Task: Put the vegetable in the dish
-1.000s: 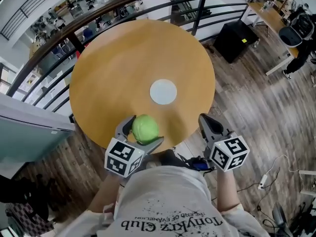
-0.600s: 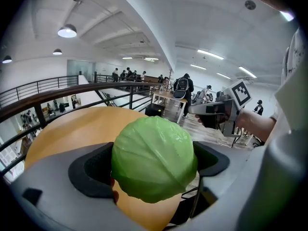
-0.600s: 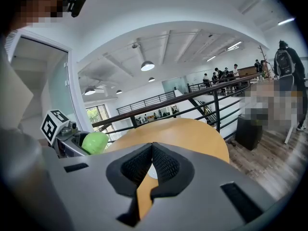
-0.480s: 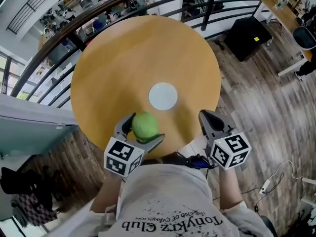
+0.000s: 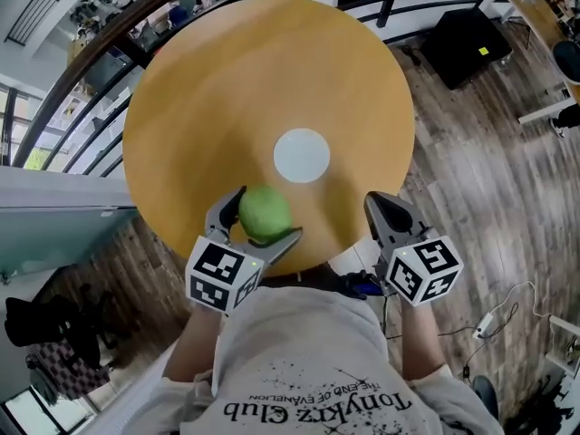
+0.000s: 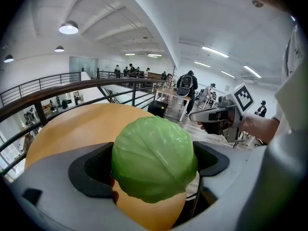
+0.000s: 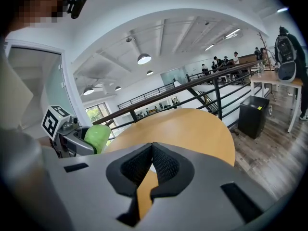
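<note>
A round green cabbage (image 5: 265, 213) is clamped between the jaws of my left gripper (image 5: 259, 217), held over the near edge of the round wooden table (image 5: 227, 89). In the left gripper view the cabbage (image 6: 154, 159) fills the space between the jaws. A small white dish (image 5: 302, 155) lies flat near the table's middle, a little beyond and to the right of the cabbage. My right gripper (image 5: 386, 214) hovers at the table's near right edge, its jaws pressed together with nothing in them. The right gripper view shows the cabbage (image 7: 98, 136) and the left gripper (image 7: 82, 141) at the left.
A dark metal railing (image 5: 100, 39) curves round the far side of the table. A black box (image 5: 468, 43) stands on the wooden floor at the upper right. A white cable and plug (image 5: 494, 320) lie on the floor at the lower right.
The head view has shifted so the table and dish sit higher in the picture. Both grippers keep their places relative to each other, the cabbage still held in the left one.
</note>
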`<state>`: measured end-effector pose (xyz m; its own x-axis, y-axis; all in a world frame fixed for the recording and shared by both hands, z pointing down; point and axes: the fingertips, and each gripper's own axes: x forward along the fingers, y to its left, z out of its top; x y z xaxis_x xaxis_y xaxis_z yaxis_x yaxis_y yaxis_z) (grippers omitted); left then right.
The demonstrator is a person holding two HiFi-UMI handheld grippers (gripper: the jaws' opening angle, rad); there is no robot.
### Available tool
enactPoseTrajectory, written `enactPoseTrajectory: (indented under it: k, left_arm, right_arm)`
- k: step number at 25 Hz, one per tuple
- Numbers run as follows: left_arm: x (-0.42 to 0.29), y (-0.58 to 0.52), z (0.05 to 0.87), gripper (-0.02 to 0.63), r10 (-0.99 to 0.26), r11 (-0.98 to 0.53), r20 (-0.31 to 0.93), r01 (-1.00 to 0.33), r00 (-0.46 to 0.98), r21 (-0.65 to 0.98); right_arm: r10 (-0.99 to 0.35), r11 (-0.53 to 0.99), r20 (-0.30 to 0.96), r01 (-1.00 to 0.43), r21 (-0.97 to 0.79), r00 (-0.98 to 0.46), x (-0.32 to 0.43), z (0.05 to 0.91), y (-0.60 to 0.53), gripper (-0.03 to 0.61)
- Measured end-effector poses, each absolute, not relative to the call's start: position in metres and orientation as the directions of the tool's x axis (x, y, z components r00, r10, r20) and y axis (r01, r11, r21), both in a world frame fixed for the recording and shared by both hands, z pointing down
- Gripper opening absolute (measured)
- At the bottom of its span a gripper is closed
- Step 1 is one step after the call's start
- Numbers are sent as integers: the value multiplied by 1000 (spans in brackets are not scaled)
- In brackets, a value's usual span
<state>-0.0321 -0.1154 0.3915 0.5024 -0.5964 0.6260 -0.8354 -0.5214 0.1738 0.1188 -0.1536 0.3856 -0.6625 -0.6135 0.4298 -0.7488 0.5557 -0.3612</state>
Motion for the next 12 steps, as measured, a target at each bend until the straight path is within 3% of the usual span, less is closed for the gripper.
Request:
enactPoseTrajectory:
  k: [12]
  left_arm:
    - [-45,-132,418,503,-514,-582,677,-794,527,176]
  right_arm:
    - [-633,479,482,-796,-371,-606,114,403,-156,17]
